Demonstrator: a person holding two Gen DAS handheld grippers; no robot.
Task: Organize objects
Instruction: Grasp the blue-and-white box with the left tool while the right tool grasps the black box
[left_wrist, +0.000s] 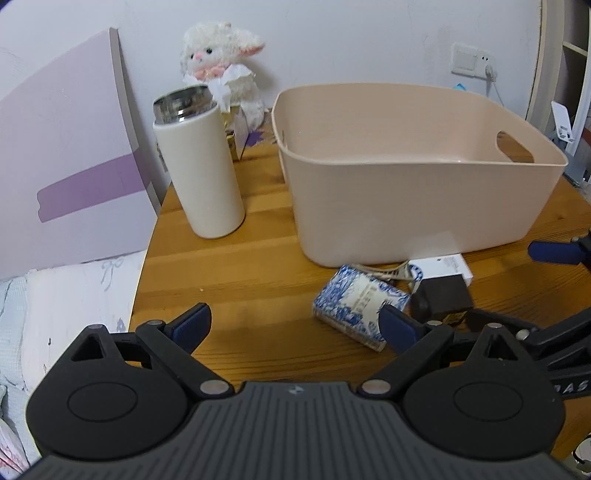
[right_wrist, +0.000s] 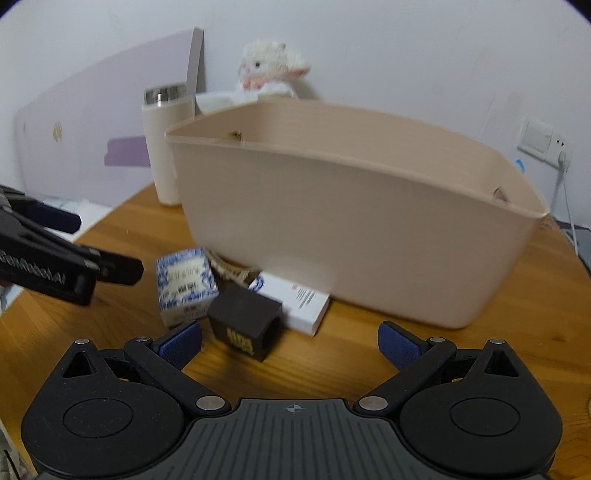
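two matte black hand-held claws with blue finger pads

the left claw (left_wrist: 295, 325) and right claw (right_wrist: 290, 343) look alike: a ribbed grey centre plate bearing a small crosshair mark, with black rounded housings on either side of that plate, each carrying a raised oval disc, silver pivot screws, triangular cut-outs and angled black link arms ending in textured blue pads (right_wrist: 177, 345). white lettering runs along the left claw's side.

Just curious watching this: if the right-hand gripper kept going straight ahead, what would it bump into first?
Probably the beige bin: its near wall fills the path ahead of the open right gripper. The dark box lies just left of that line, so depth leaves some doubt.
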